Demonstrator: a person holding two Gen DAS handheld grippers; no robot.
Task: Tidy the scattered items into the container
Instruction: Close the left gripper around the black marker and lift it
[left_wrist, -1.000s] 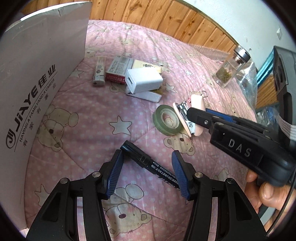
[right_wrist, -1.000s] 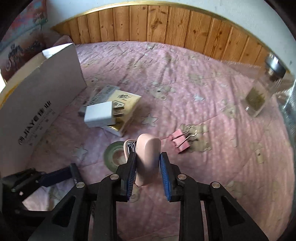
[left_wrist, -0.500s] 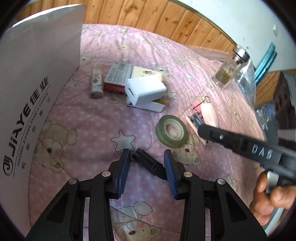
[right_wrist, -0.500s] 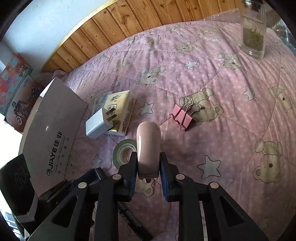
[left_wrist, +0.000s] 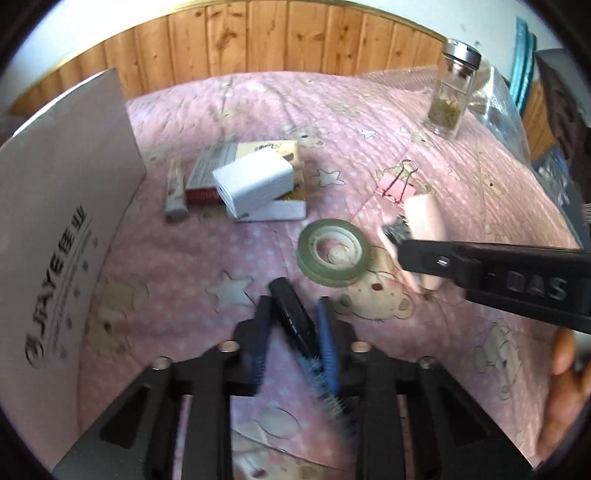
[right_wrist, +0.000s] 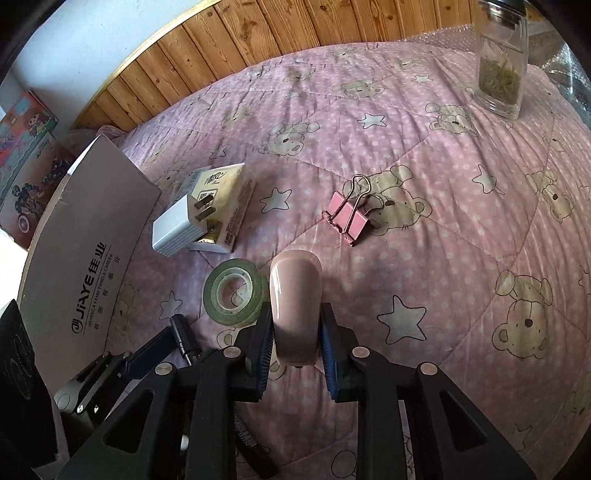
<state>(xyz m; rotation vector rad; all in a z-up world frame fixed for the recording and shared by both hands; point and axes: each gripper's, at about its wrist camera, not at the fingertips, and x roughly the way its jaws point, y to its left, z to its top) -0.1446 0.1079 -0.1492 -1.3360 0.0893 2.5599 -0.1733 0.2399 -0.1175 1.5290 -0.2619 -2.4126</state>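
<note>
My left gripper (left_wrist: 295, 325) points steeply down at the bedcover, and its jaws are closing with the black marker (left_wrist: 291, 314) between the blue pads (left_wrist: 328, 332); the marker lies slantwise across the gap (that view is blurred, so I cannot say both pads are pressing it). My right gripper (right_wrist: 295, 332) is also pitched steeply down, its jaws clamped on the sides of the pink stapler (right_wrist: 295, 314), which stands up out of the pads. From the left wrist view, my right gripper reaches in from the right edge, and my right hand (left_wrist: 565, 384) is wrapped around its handle.
</note>
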